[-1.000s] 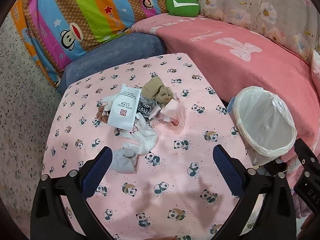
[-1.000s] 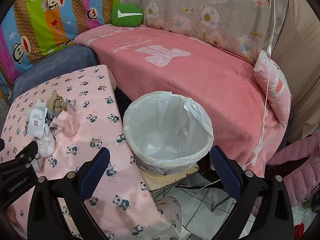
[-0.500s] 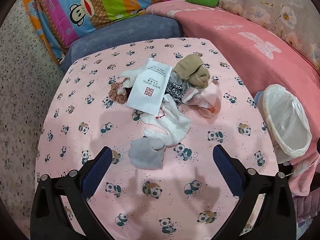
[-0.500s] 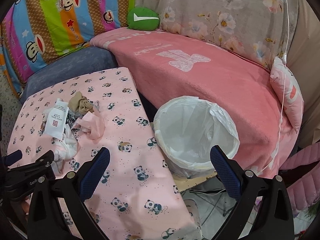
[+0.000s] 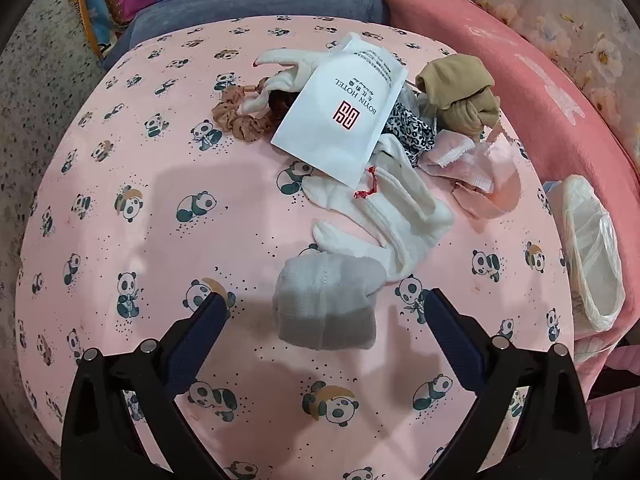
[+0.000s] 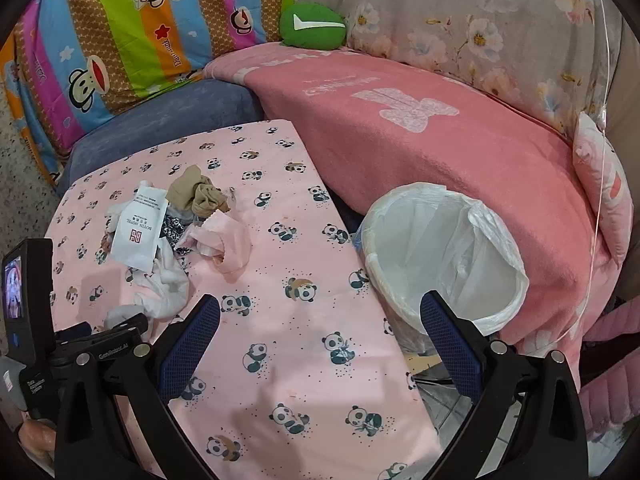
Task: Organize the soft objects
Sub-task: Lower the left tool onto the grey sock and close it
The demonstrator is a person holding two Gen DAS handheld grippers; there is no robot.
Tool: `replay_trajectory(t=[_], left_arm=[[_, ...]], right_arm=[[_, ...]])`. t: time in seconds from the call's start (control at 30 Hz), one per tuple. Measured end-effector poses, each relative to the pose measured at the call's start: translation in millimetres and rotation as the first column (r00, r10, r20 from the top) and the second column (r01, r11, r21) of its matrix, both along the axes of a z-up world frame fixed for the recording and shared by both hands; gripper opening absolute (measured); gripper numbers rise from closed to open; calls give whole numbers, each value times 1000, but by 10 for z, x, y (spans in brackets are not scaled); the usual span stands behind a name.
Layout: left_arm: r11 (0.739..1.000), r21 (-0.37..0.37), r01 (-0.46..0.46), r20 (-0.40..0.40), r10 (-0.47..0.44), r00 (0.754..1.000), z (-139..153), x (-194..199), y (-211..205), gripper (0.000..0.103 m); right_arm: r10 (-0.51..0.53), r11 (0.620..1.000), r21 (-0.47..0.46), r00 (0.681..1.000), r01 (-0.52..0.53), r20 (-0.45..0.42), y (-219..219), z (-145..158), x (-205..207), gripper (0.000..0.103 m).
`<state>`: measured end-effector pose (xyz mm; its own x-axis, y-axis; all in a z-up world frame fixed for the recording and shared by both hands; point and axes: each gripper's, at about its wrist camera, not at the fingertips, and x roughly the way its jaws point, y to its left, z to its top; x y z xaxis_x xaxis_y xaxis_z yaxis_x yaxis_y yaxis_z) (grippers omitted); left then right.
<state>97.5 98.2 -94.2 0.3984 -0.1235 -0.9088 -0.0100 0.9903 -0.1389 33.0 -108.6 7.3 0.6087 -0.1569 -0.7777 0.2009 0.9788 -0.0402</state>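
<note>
A heap of soft things lies on the panda-print pink tablecloth [image 5: 160, 208]. A folded grey sock [image 5: 326, 306] is nearest, with white socks [image 5: 384, 220] just behind it. Further back are a white paper packet [image 5: 340, 112], a brown scrunchie [image 5: 240, 116], tan stockings [image 5: 460, 92], a leopard-print piece [image 5: 412, 132] and a crumpled pink cloth [image 5: 480, 184]. My left gripper [image 5: 325, 300] straddles the grey sock. Its jaws are closing, and the pads stand clear of the sock on both sides. My right gripper [image 6: 320, 300] hangs open over bare tablecloth between the heap [image 6: 176, 232] and the bin.
A bin with a white liner [image 6: 448, 256] stands off the table's right edge, against a sofa under a pink blanket [image 6: 440, 136]. A blue cushion [image 6: 168, 120], a striped monkey-print pillow [image 6: 120, 32] and a green plush [image 6: 312, 26] lie behind the table. Speckled floor lies to the left.
My left gripper has dropped and closed in on the heap, so the grey sock now sits between its fingers. The right gripper has shifted left over the table; the bin appears further right.
</note>
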Motion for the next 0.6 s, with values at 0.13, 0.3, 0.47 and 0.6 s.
replay_trajectory(t=[0.13,0.3,0.47,0.6], left_arm=[[1000,4,22,-13,-22,1000,-79,26,-1,75],[997,-67,31,-52,-35,998,-162,17,47,52],[995,-84,47,-31,-49,998,-115,-17,60,39],[996,-80,51,2,-51,999,10,-55,138,36]], right_arm=[[12,1000,7,1000,-12,-7,73,-67,61,98],[25,999,21,1000,-24,-17,135,-142,145,98],[57,998,37,998,-56,-33,232,-258,274,92],[107,992,68,993,-103,-58,362,-377,394,75]])
